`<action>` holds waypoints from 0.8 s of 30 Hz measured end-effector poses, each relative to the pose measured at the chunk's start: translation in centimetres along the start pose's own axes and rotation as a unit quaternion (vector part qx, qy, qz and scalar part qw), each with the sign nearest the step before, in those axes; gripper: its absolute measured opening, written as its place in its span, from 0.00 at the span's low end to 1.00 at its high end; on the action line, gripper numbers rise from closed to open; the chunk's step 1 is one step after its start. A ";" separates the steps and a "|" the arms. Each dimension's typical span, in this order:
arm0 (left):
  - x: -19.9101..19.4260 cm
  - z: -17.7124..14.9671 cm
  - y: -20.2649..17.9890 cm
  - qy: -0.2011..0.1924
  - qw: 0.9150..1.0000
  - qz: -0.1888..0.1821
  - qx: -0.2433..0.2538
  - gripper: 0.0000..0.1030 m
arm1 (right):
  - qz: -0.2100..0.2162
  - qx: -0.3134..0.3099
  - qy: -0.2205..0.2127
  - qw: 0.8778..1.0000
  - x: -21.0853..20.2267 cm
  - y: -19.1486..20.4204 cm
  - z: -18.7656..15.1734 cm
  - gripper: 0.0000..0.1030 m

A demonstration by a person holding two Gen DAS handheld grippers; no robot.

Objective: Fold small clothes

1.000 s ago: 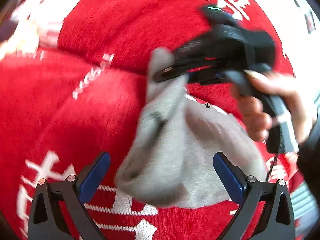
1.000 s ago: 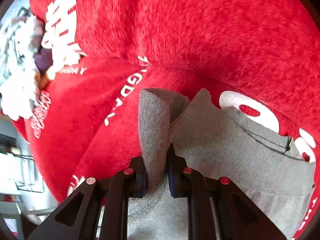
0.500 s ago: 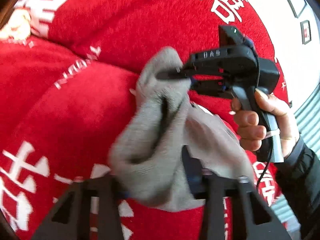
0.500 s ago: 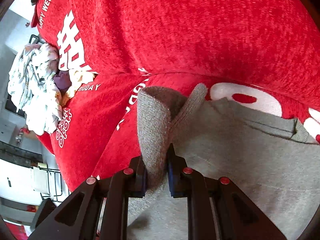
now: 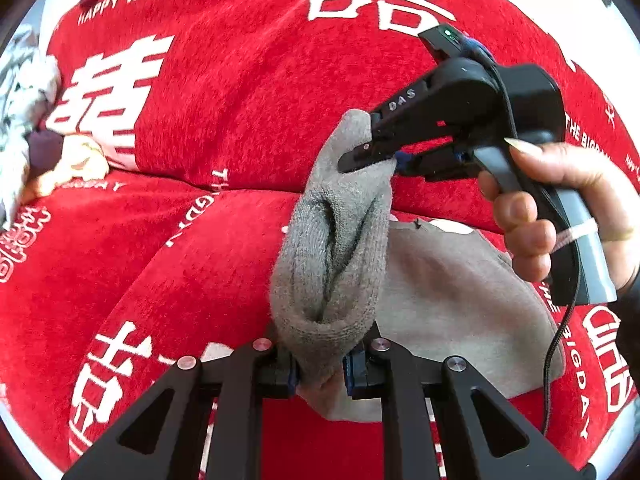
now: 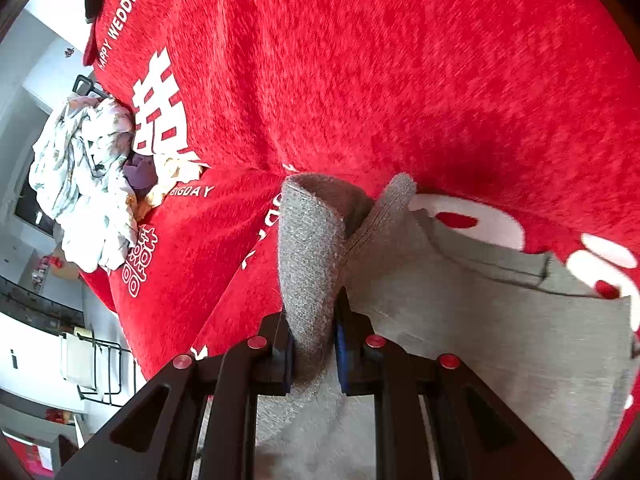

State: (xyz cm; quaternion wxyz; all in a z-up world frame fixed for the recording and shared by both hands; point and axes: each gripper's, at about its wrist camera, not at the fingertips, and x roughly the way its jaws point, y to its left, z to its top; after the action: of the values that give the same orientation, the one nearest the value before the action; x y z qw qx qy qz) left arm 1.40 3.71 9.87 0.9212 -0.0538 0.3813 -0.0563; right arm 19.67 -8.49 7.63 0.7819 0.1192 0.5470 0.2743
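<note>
Far left, a pale laundry heap (image 6: 86, 184) on the red cover (image 5: 224, 128). Left gripper (image 5: 320, 368) closing, pads already pinching a bunched fold of the grey garment (image 5: 332, 264). Right gripper (image 6: 314, 344), nearly closed, clamps another fold of it, held in a hand (image 5: 560, 204). Garment's edge lifted between the two; the rest lies on the cover, right of centre.

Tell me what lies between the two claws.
A bunched stretch of the grey garment spans from left claw to right claw, in the left wrist view.
</note>
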 end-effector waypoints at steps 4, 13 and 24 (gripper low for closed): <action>-0.1 0.1 -3.8 0.007 0.999 0.027 0.040 0.17 | -0.005 0.002 -0.001 1.000 -2.2 -1.3 -0.3 0.17; -1.0 -0.2 -11.5 0.021 0.993 0.045 0.109 0.17 | 0.000 -0.020 -0.001 1.000 -6.6 -5.2 -1.3 0.17; -0.7 -0.5 -18.9 0.031 0.986 0.032 0.162 0.17 | 0.016 -0.018 -0.021 0.999 -10.2 -11.2 -3.2 0.17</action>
State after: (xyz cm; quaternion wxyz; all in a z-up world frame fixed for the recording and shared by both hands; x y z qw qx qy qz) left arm -0.64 -14.89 12.65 0.9066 0.1096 0.3975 -0.0895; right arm 17.52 -23.72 9.09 0.7909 0.1194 0.5231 0.2943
